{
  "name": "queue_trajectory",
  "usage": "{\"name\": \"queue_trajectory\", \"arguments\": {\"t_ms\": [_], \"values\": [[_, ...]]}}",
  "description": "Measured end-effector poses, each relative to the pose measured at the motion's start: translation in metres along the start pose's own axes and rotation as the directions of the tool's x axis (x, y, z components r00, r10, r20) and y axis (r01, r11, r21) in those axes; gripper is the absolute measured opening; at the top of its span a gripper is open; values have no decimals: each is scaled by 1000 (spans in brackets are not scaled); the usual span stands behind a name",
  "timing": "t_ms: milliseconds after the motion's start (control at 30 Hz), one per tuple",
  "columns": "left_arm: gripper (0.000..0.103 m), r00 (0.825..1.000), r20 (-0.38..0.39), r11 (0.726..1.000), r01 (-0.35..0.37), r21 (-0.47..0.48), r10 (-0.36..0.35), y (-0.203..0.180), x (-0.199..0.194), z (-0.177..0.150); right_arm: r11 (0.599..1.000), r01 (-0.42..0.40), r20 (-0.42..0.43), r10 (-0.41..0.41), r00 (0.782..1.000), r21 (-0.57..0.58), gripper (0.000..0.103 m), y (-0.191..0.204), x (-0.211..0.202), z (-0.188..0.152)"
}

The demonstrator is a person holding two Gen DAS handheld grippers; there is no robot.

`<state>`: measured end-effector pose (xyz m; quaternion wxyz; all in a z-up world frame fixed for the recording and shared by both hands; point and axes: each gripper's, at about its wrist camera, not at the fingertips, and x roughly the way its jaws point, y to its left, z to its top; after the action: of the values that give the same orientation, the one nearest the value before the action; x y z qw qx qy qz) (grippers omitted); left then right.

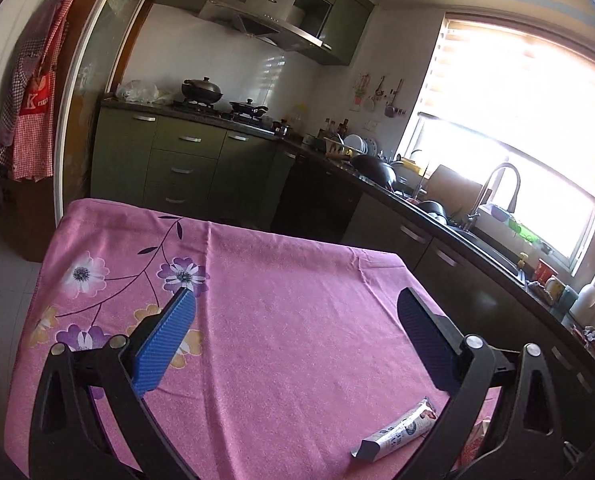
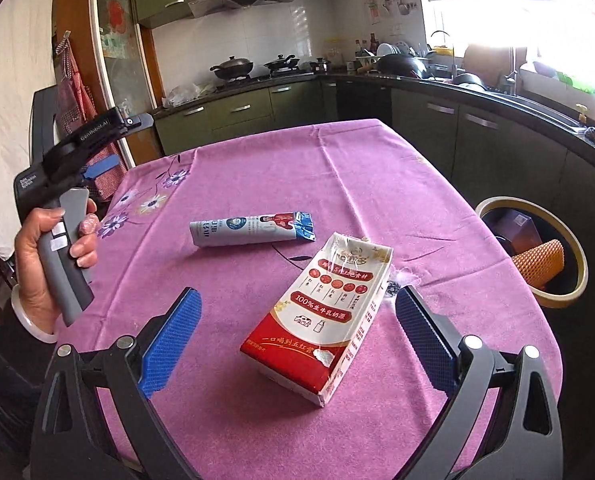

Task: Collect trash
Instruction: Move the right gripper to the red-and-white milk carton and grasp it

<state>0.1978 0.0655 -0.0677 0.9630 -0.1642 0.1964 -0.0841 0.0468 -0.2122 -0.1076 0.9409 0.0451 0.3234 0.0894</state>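
Observation:
A red and white milk carton (image 2: pixel 323 320) lies flat on the pink flowered tablecloth (image 2: pixel 337 184), between the fingers of my open right gripper (image 2: pixel 297 300). A grey-white wrapper tube with a blue end (image 2: pixel 251 229) lies beyond it; it also shows in the left wrist view (image 1: pixel 397 430), low and right of my open, empty left gripper (image 1: pixel 297 300). The left gripper, held in a hand, shows at the left of the right wrist view (image 2: pixel 97 168). A round bin (image 2: pixel 537 248) stands on the floor off the table's right edge.
The bin holds an orange mesh roll (image 2: pixel 539 262) and a dark box. Green kitchen cabinets (image 1: pixel 185 152) with pans on a stove stand behind the table. A dark counter with a sink and faucet (image 1: pixel 493 196) runs along the right, under a bright window.

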Motion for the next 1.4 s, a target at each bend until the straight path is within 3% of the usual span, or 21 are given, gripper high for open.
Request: {"name": "queue_trajectory", "arguments": {"t_ms": [133, 433, 533, 767, 833, 900, 1000, 1233, 1400], "values": [[96, 1000, -21, 1000, 11, -6, -11, 1, 2, -2, 997, 74, 11, -74, 997, 2, 96, 5, 14, -8], [96, 999, -42, 998, 23, 53, -21, -10, 6, -10, 994, 104, -44, -102, 994, 45, 93, -18, 33, -16], [96, 999, -49, 998, 22, 58, -19, -11, 7, -11, 991, 122, -35, -121, 992, 45, 88, -26, 28, -17], [96, 998, -65, 998, 27, 65, -23, -12, 10, -13, 987, 152, -18, -151, 988, 51, 88, -44, 22, -15], [96, 997, -71, 997, 26, 71, -21, -13, 11, -14, 988, 150, -18, -149, 989, 25, 83, -40, 25, -17], [96, 997, -76, 997, 28, 72, -23, -13, 12, -14, 991, 137, -35, -136, 990, 12, 68, -39, 29, -20], [96, 997, -77, 997, 30, 75, -24, -13, 13, -15, 991, 136, -50, -136, 989, -6, 54, -40, 34, -24], [96, 997, -76, 997, 31, 78, -25, -14, 12, -15, 997, 71, -80, -70, 994, 11, 52, -55, 23, -18], [96, 997, -72, 997, 27, 77, -22, -13, 12, -15, 997, 69, -24, -68, 997, 28, 52, -73, -8, -1]]}}
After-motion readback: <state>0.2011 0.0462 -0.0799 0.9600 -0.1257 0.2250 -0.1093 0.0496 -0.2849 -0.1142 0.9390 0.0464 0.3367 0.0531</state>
